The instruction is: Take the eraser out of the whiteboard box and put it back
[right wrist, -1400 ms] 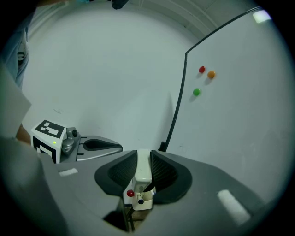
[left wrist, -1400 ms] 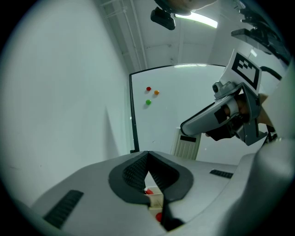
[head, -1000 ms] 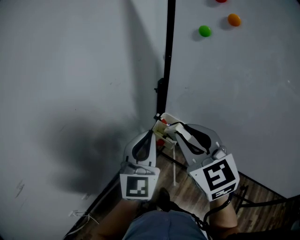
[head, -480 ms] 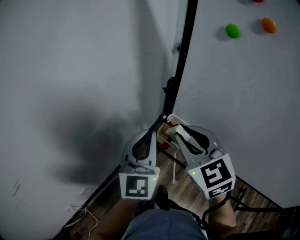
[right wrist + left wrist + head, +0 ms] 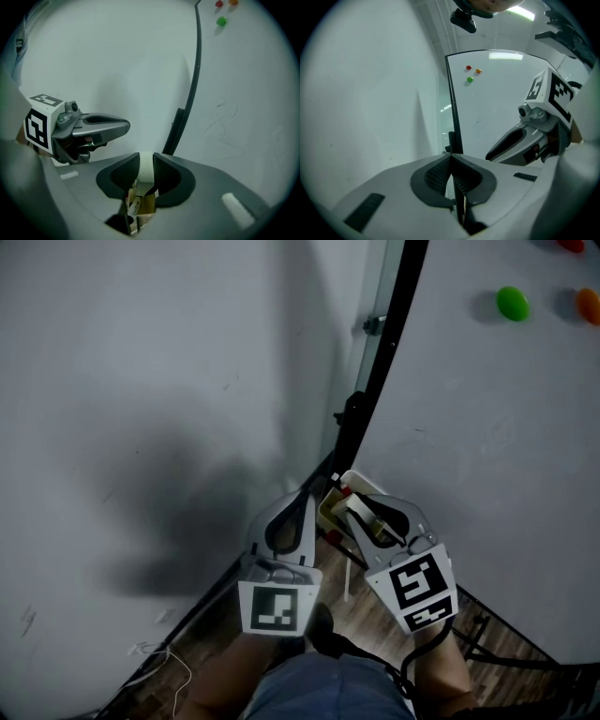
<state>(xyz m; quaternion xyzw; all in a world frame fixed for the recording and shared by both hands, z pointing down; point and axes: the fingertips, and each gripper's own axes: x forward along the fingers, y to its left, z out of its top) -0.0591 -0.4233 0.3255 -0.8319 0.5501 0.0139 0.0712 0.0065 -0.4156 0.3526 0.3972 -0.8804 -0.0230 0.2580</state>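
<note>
One eraser, long axis along jaws, clamped in right tool; left tool closed.

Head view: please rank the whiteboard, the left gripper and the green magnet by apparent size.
1. whiteboard, filling the right side.
2. left gripper, although it is nearer the camera, which enlarges it.
3. green magnet, a small dot on the whiteboard.
</note>
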